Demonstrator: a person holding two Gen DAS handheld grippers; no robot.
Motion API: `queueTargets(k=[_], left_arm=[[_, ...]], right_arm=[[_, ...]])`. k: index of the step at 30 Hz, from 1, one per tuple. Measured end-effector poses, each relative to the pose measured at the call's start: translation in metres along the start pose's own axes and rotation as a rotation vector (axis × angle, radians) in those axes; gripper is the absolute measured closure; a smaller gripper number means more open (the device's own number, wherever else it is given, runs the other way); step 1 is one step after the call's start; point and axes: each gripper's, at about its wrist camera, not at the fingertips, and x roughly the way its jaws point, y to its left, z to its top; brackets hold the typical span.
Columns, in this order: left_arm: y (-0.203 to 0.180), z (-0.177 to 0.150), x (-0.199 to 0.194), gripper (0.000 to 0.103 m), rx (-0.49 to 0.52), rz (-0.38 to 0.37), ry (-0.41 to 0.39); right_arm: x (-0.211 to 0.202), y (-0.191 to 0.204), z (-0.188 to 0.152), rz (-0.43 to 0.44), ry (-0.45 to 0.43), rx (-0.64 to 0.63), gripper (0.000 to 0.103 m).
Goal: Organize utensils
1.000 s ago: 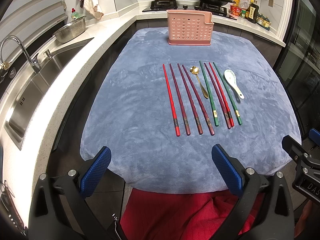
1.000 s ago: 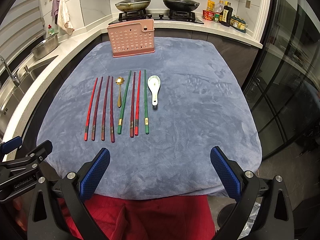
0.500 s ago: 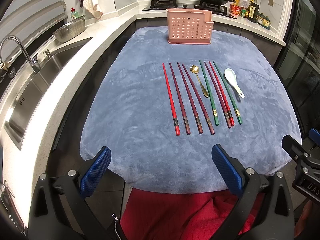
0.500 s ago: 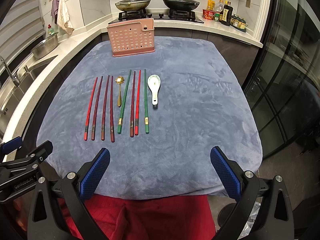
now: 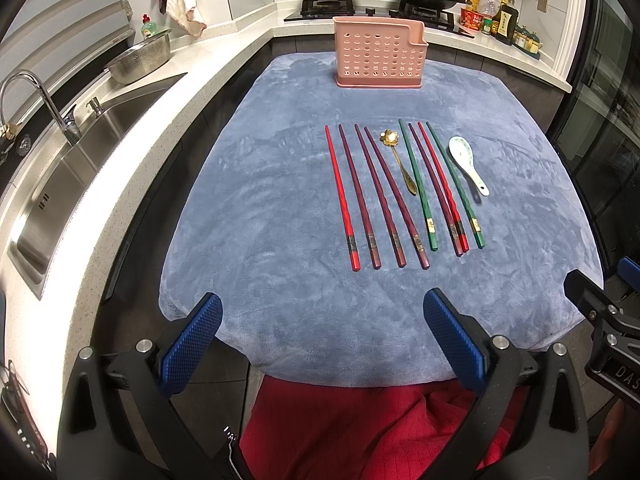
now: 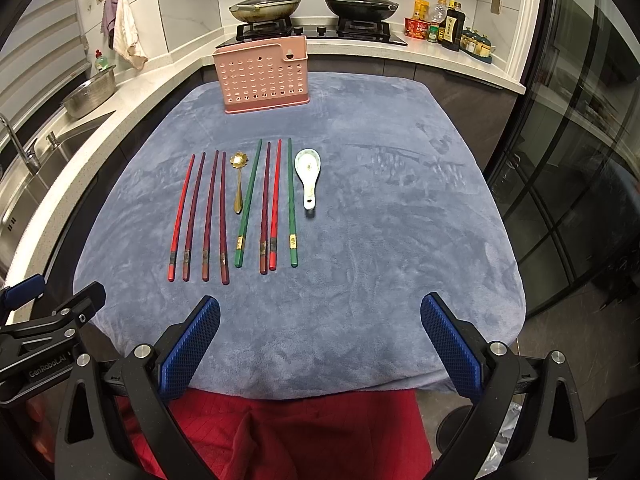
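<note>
Interior of pink perforated utensil holder [image 6: 262, 76] hidden; contents indeterminable. Chopsticks [image 6: 218, 216], gold spoon [image 6: 238, 182], ceramic spoon [image 6: 308, 172] laid on blue cloth [image 6: 380, 220]. Left gripper [image 5: 320, 344], right gripper [image 6: 320, 340]: spread wide, holding nothing.

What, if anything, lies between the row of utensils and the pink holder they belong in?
Nothing visible does. Only bare blue cloth separates the chopsticks, gold spoon and white spoon from the pink holder. Both the left gripper and right gripper hang open at the near edge, also unobstructed.
</note>
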Motion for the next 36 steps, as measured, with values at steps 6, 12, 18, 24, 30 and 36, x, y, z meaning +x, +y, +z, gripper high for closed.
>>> queueTargets(k=[6,12,18,24,30,36], left_arm=[[0.004,-0.003,0.008,0.007,-0.018,-0.019,0.013],[0.013,0.003,0.025,0.007,-0.073,-0.044,0.022],[0.025,0.014,0.063,0.007,-0.146,-0.055,0.055],[0.018,0.020,0.103,0.007,-0.120,-0.041,0.092],[0.016,0.022,0.131,0.023,-0.124,-0.071,0.139],[0.010,0.020,0.151,0.041,-0.116,-0.116,0.194]], right_arm=[[0.001,-0.001,0.000,0.000,0.001,0.008,0.007],[0.013,-0.003,0.005,0.005,-0.001,0.019,0.007],[0.033,-0.005,0.012,0.010,0.021,0.027,0.007],[0.059,-0.009,0.020,0.011,0.055,0.042,0.007],[0.078,-0.009,0.027,0.009,0.065,0.044,0.007],[0.097,-0.008,0.037,0.011,0.081,0.043,0.007]])
